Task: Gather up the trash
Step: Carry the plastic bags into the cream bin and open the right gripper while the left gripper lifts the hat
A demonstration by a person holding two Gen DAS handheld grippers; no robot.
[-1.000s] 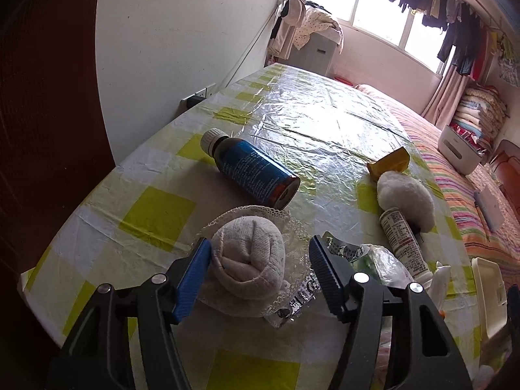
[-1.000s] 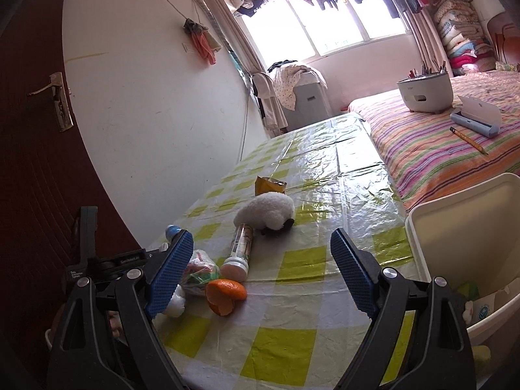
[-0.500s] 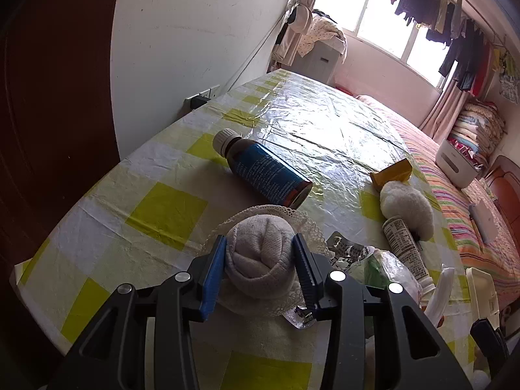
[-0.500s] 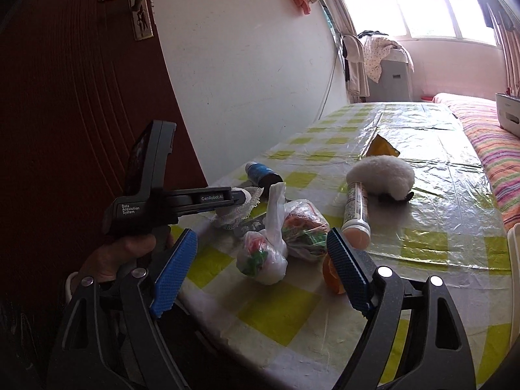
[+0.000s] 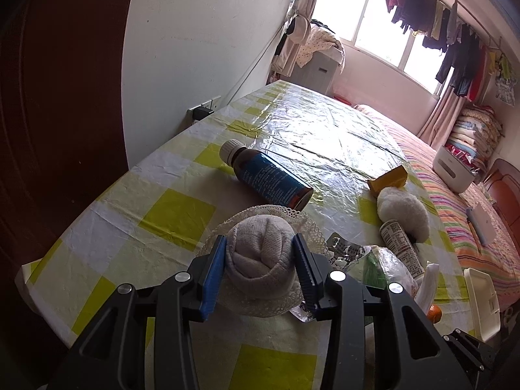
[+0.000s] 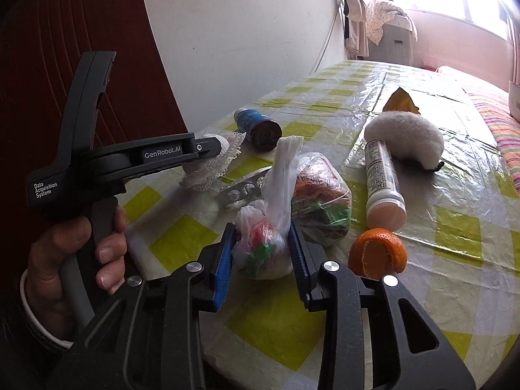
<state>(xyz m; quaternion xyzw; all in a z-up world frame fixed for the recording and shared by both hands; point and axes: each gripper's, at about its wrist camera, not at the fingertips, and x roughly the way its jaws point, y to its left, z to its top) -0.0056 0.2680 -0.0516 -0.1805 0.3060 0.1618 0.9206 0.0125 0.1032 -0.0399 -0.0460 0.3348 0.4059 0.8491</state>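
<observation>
White wall (image 5: pixel 195 48) w/ socket (image 5: pixel 203 110), bright window (image 5: pixel 373 32), hung laundry (image 5: pixel 455 48), striped bed (image 5: pixel 455 214) at right.

On the counter (image 6: pixel 455 234) lie one brown medicine bottle (image 5: pixel 268 178), one rolled grey sock (image 5: pixel 260 256), one white tube (image 6: pixel 382 178), one fluffy white pad (image 6: pixel 406 139), one orange peel (image 6: pixel 378 253), one yellow carton (image 5: pixel 390 180), one foil blister pack (image 6: pixel 242 190) and two knotted plastic bags (image 6: pixel 266 247).
</observation>
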